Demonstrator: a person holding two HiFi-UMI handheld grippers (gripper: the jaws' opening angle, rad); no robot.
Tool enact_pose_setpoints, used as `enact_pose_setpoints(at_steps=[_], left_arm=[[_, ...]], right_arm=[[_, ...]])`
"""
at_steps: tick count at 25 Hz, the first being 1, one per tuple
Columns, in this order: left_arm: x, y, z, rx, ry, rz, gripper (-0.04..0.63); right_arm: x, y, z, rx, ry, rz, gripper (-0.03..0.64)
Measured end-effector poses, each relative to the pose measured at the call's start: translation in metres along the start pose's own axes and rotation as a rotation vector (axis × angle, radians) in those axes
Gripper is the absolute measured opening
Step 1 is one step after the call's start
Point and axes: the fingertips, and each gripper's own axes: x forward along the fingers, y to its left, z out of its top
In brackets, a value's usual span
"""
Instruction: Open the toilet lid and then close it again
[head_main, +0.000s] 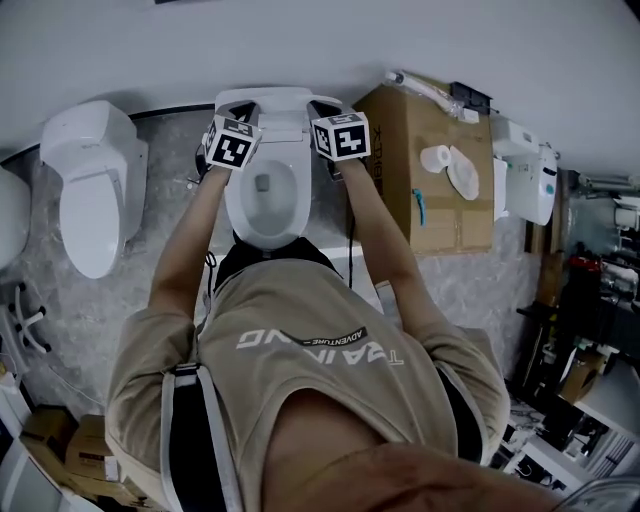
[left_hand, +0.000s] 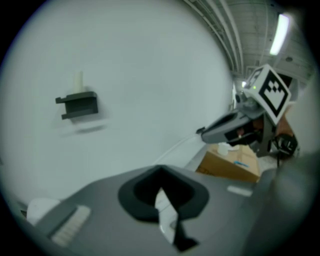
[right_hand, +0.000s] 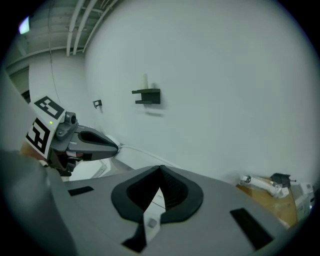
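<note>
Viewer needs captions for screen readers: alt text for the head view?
Seen from above, a person leans over a white toilet with its lid raised, the left gripper and right gripper at the lid's two edges. A second toilet stands at left, a cardboard box at right.

white toilet (head_main: 268, 205) with a white lid (head_main: 262, 100) against a white wall (head_main: 300, 40). second toilet (head_main: 90, 190) also white. floor (head_main: 170, 200) grey and speckled. box (head_main: 405, 150) brown with a teal mark. left gripper (head_main: 228, 148) and right gripper (head_main: 341, 140) carry black-and-white square markers. their jaws are grey with black pads, with a white sliver between them. shirt (head_main: 330, 385) khaki with white lettering. bracket (right_hand: 147, 96) black.
</note>
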Motion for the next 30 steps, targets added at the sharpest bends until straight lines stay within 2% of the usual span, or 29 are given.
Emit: enact_pose_setpoints(at_steps=[2, 6, 11, 15, 22, 27, 30], left_arm=[[0.004, 0.006, 0.007, -0.006, -0.005, 0.023, -0.006], [0.012, 0.014, 0.015, -0.018, 0.008, 0.042, -0.006], [0.025, 0.032, 0.027, 0.033, 0.034, 0.079, -0.008], [0.033, 0.048, 0.027, -0.011, 0.055, 0.064, -0.008], [0.051, 0.066, 0.041, 0.032, 0.076, 0.084, -0.008], [0.062, 0.087, 0.043, 0.009, 0.113, 0.078, -0.008], [0.075, 0.094, 0.054, 0.000, 0.086, 0.060, -0.008]], right_arm=[[0.004, -0.003, 0.008, -0.035, -0.004, -0.007, 0.011], [0.012, -0.009, 0.017, -0.041, 0.007, 0.034, 0.011], [0.023, -0.015, 0.035, -0.100, 0.007, 0.013, 0.011], [0.032, -0.020, 0.043, -0.080, 0.005, 0.041, 0.011], [0.051, -0.032, 0.062, -0.099, -0.004, 0.038, 0.011], [0.067, -0.042, 0.078, -0.099, 0.009, 0.062, 0.011], [0.078, -0.050, 0.088, -0.095, 0.006, 0.059, 0.011]])
